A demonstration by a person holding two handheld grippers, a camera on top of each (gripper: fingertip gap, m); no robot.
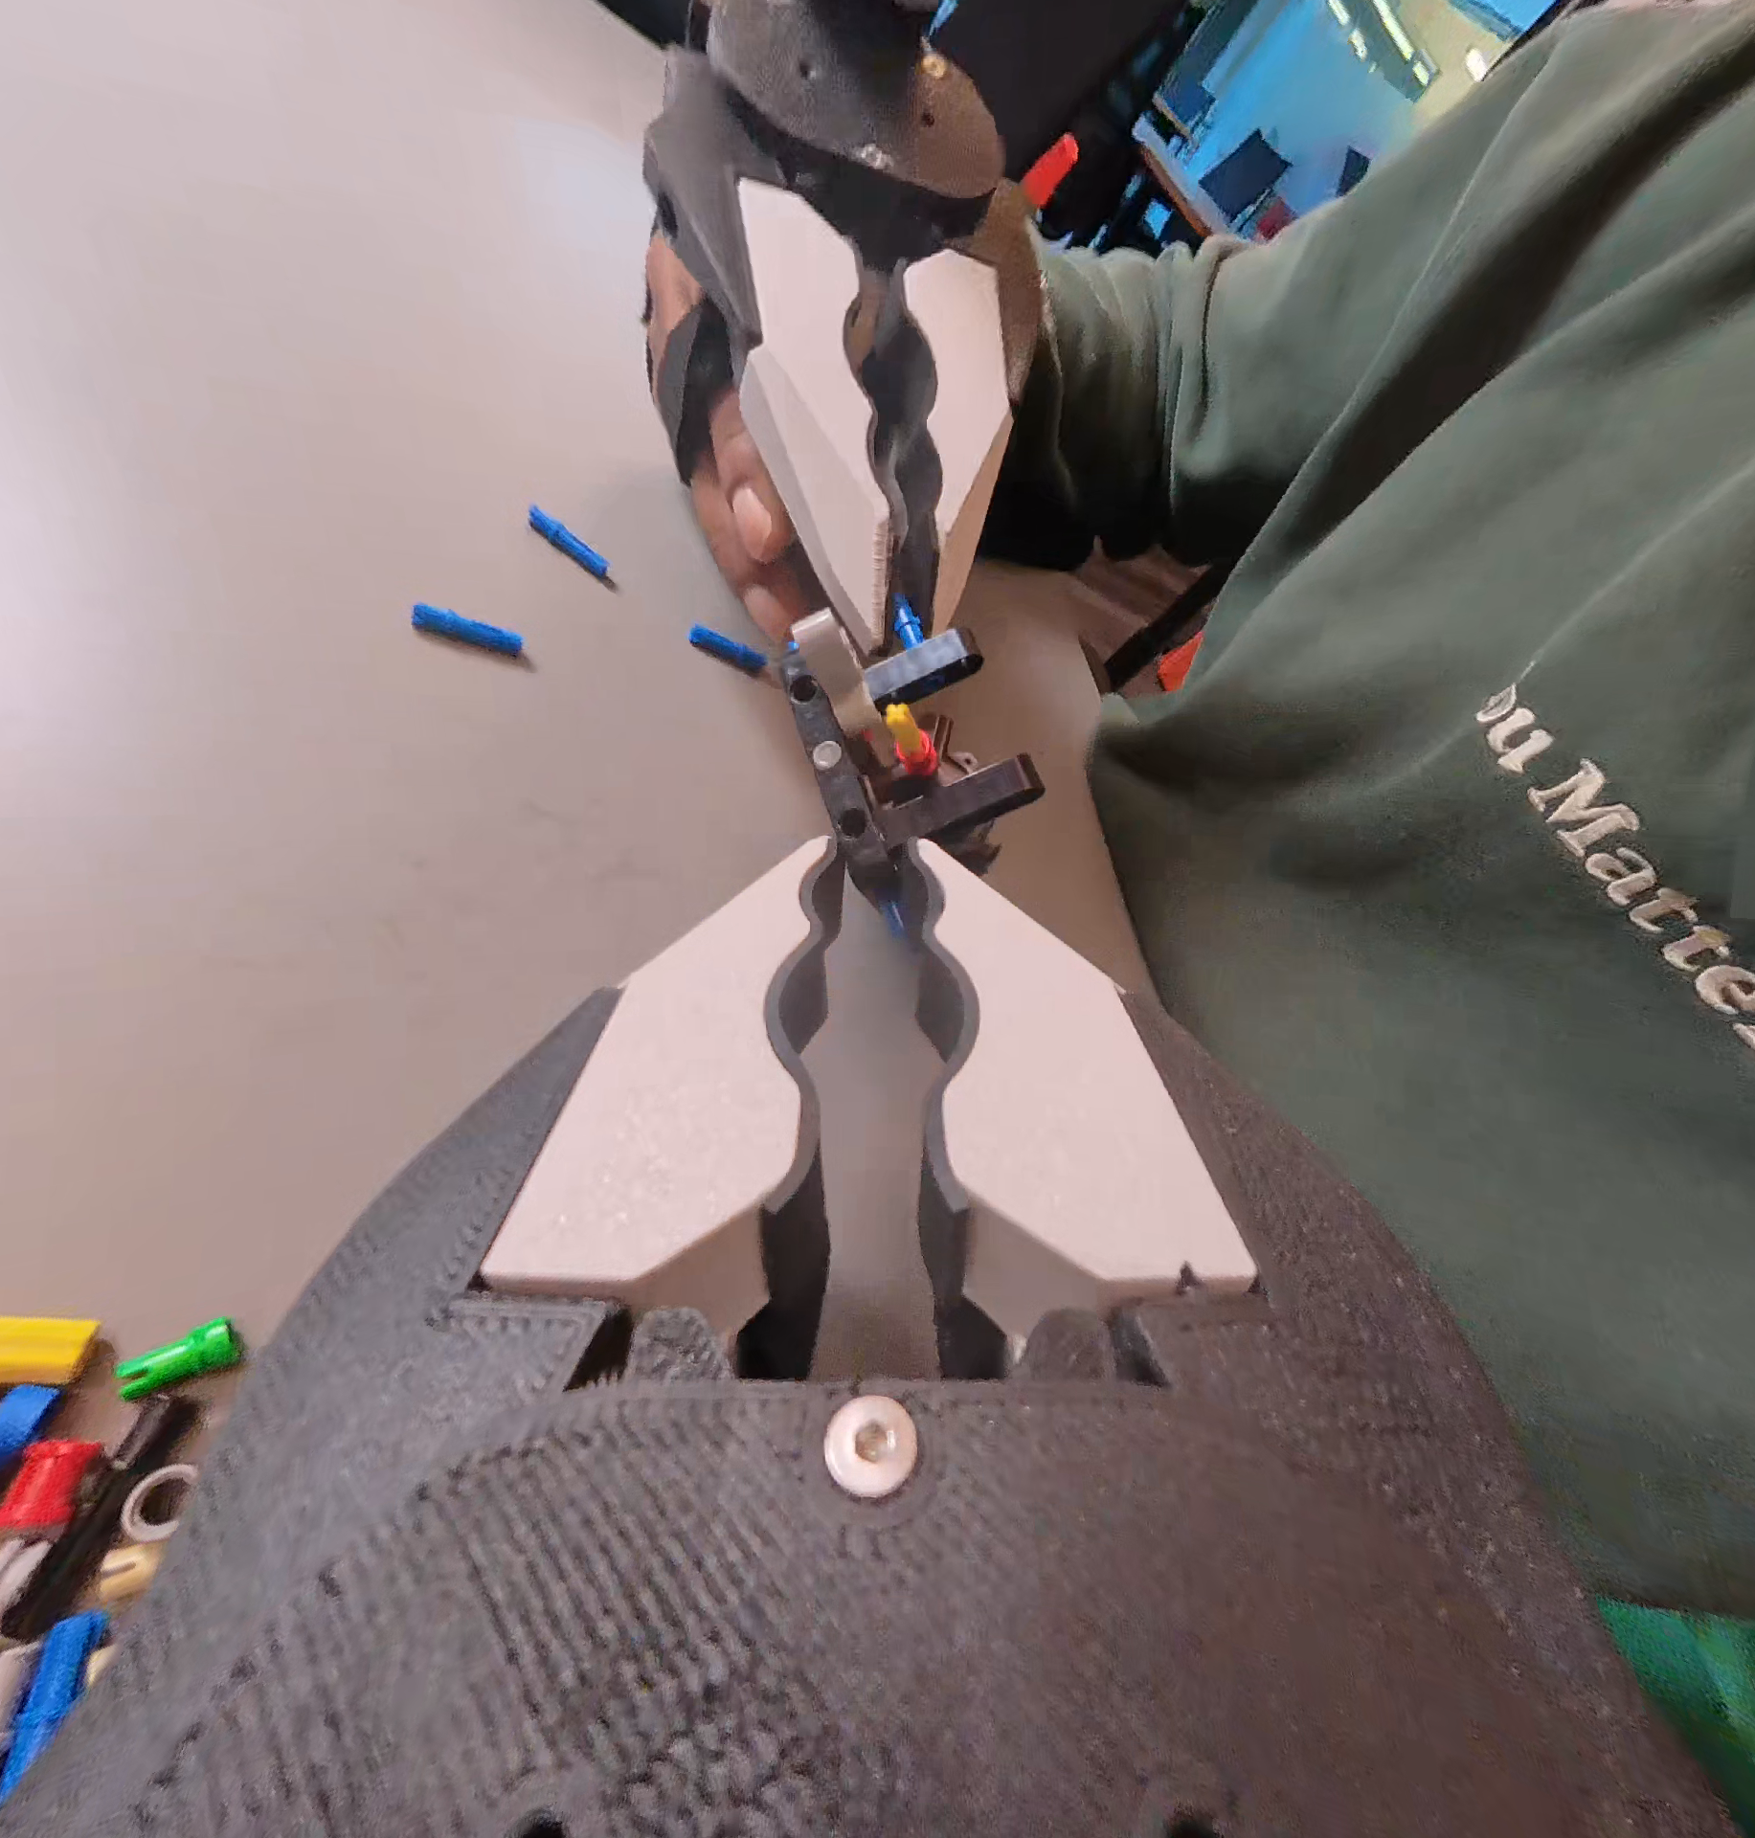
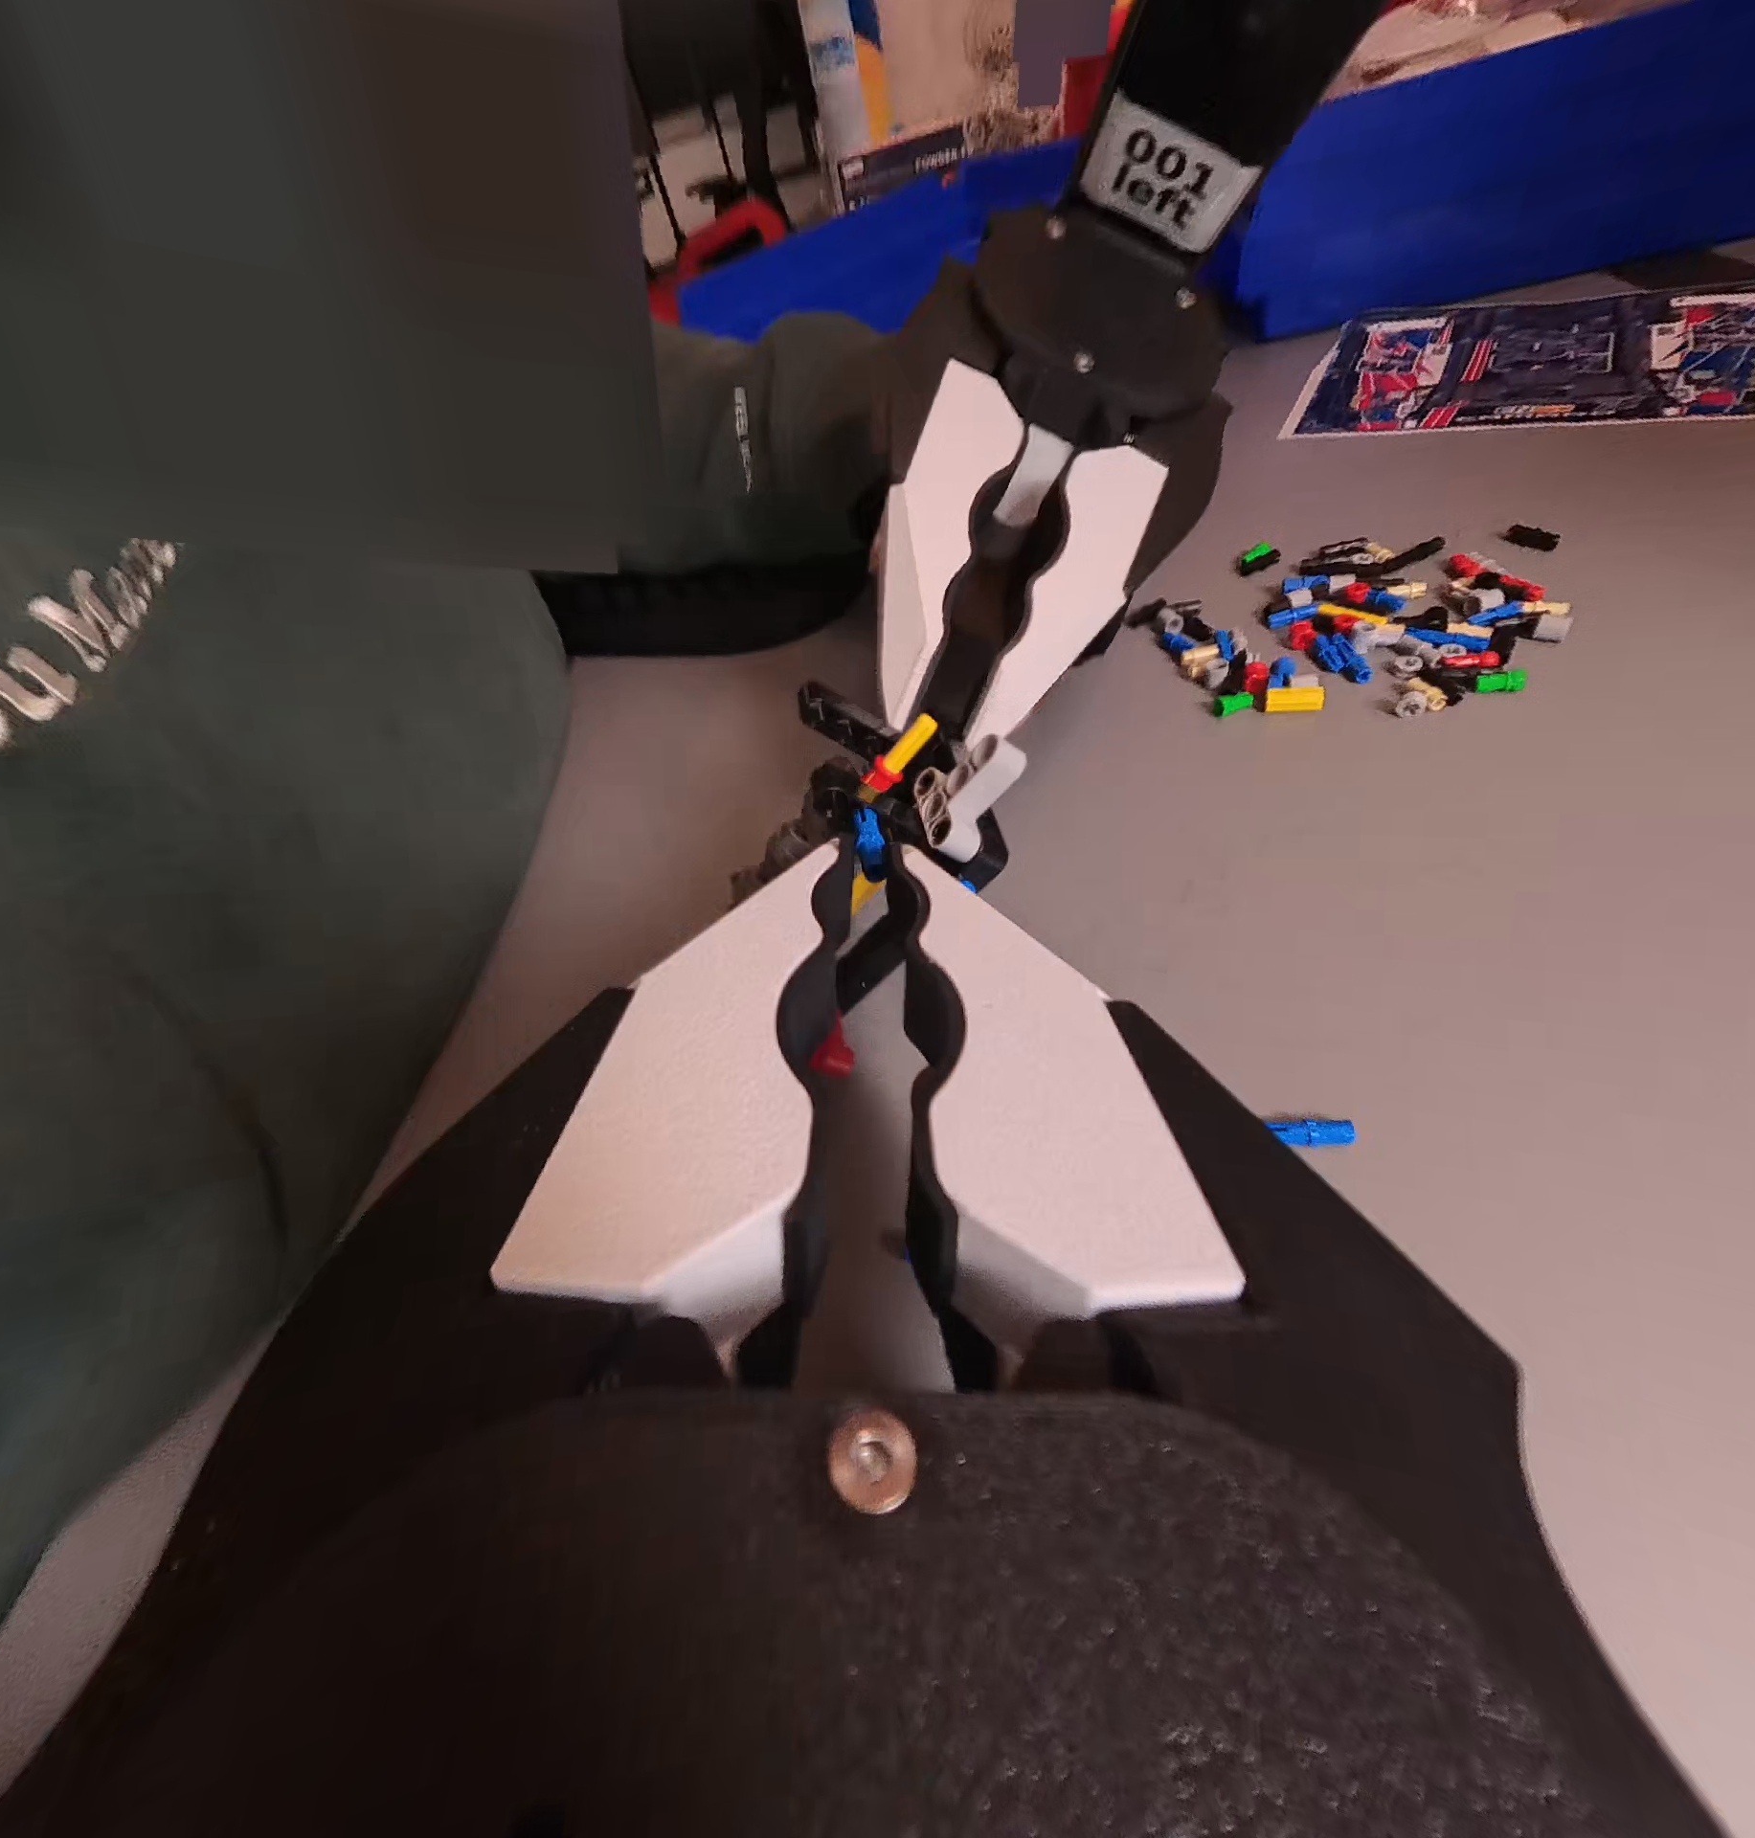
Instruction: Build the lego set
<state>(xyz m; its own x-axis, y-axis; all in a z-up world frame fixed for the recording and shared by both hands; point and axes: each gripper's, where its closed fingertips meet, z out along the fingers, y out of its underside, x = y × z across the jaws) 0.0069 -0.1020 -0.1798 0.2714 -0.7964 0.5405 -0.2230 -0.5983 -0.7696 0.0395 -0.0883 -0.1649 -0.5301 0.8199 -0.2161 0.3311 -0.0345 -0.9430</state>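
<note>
A small lego assembly point(image 1: 878, 751) of black beams, a grey piece, a yellow axle with a red bush and blue pins is held above the table between both grippers. My left gripper point(image 1: 873, 857) is shut on its lower black beam. The right gripper point(image 1: 893, 605) comes in from above, shut at a blue pin point(image 1: 908, 622) on the top black beam. In the right wrist view my right gripper point(image 2: 873, 857) is shut on the assembly point(image 2: 913, 786), with a black beam and a red piece point(image 2: 833, 1052) between its fingers. The left gripper point(image 2: 938, 718) grips from the far side.
Three loose blue pins point(image 1: 465, 630) lie on the grey table point(image 1: 256, 895). A pile of small parts point(image 2: 1370, 627) and one blue pin point(image 2: 1311, 1131) lie at the right, the pile also at lower left point(image 1: 47, 1472). An instruction sheet point(image 2: 1549, 368) and a blue box point(image 2: 1450, 199) lie behind. A green sleeve point(image 1: 1450, 597) is close. Spacing between my two grippers at the tips: around 5 cm.
</note>
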